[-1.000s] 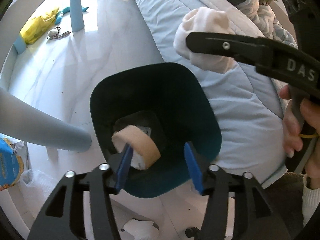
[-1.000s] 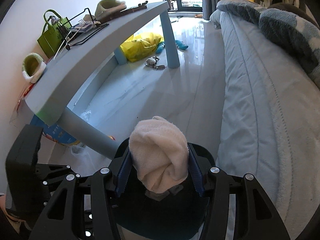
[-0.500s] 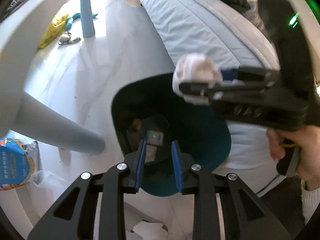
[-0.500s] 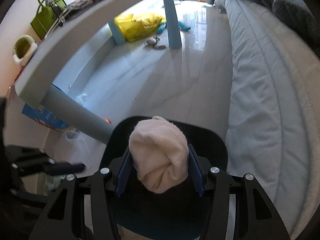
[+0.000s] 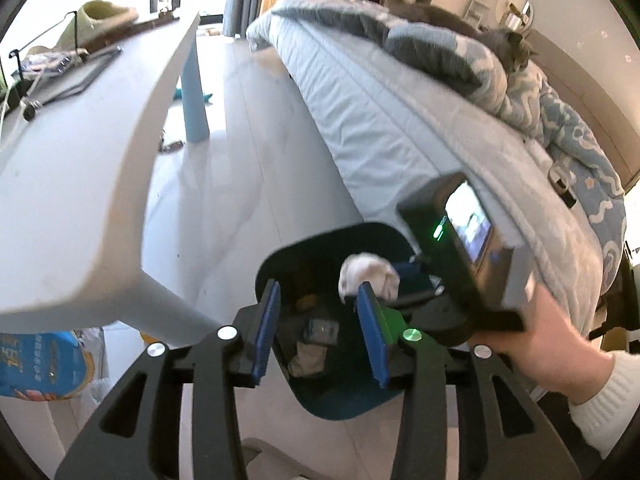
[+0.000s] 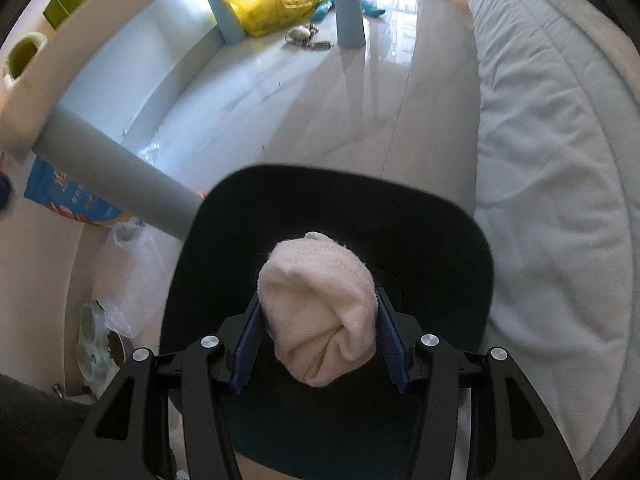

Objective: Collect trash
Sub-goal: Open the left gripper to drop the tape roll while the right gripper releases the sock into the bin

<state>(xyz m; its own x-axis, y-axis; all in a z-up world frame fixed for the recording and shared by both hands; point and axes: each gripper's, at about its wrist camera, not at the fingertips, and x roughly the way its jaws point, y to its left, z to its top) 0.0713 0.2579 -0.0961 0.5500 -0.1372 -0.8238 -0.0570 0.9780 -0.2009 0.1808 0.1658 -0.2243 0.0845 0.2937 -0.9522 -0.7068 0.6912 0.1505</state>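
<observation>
A dark teal trash bin (image 5: pixel 332 404) (image 6: pixel 460 232) stands on the floor between the table and the bed. My right gripper (image 6: pixel 320 344) is shut on a rolled cream sock (image 6: pixel 320 312) and holds it over the bin's mouth. The same sock (image 5: pixel 368 276) shows in the left wrist view, low inside the bin's rim. My left gripper (image 5: pixel 320 332) hangs above the bin with nothing between its blue pads (image 5: pixel 266 332), and its jaws are opening. Scraps of trash (image 5: pixel 316 340) lie on the bin's bottom.
A pale blue table (image 5: pixel 80 184) with round legs (image 6: pixel 116 176) stands to the left, a bed (image 5: pixel 420 120) with a quilt to the right. A yellow bag (image 6: pixel 276 8) and small items lie on the floor beyond. A person's hand (image 5: pixel 548 348) holds the right gripper.
My left gripper let go of a tan roll into the bin, narrowed, then widened while rising and tilting up. My right gripper sank with the sock toward the bin's mouth.
</observation>
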